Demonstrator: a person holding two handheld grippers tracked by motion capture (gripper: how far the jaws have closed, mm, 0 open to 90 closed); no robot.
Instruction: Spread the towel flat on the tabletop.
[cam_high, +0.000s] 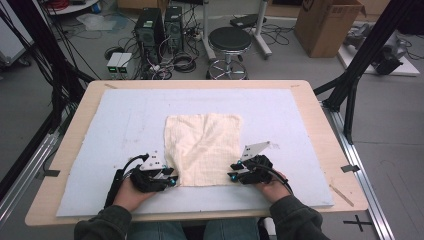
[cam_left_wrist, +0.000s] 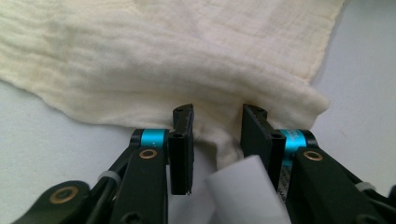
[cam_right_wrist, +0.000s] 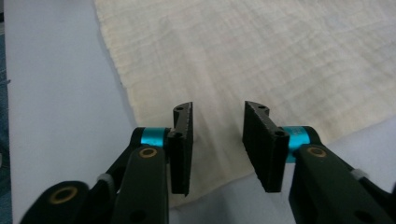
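High view: pale-blue mat (cam_high: 125, 125) on table (cam_high: 320, 130)

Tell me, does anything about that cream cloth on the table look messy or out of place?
Mostly no. The cream cloth lies fairly flat on the pale blue mat. Its near left edge is bunched into a soft fold by the left gripper, with a white tag sticking out. No tear or spill shows.
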